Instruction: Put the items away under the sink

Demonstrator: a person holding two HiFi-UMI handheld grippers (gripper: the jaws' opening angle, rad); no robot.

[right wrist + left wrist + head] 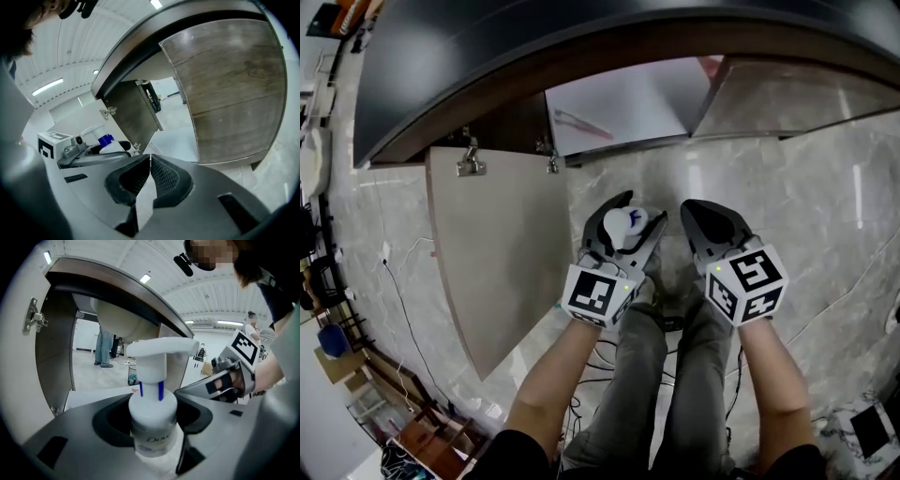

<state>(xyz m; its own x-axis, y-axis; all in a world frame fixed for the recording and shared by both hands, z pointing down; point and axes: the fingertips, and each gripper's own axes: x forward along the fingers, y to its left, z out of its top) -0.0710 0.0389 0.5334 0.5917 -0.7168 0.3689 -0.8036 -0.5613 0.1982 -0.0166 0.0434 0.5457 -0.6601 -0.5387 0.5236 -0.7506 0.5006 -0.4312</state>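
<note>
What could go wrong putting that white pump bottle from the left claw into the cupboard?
The spout of the pump bottle sticks up well above the left claw, so it might catch on the counter edge and twist loose. The open door hangs close on the left; the claw could bump it.

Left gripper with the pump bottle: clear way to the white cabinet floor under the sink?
Probably yes. The left door is swung open and the white cabinet floor shows straight ahead of the left gripper, which is shut on the pump bottle. The closed right door sits off to the side.
</note>
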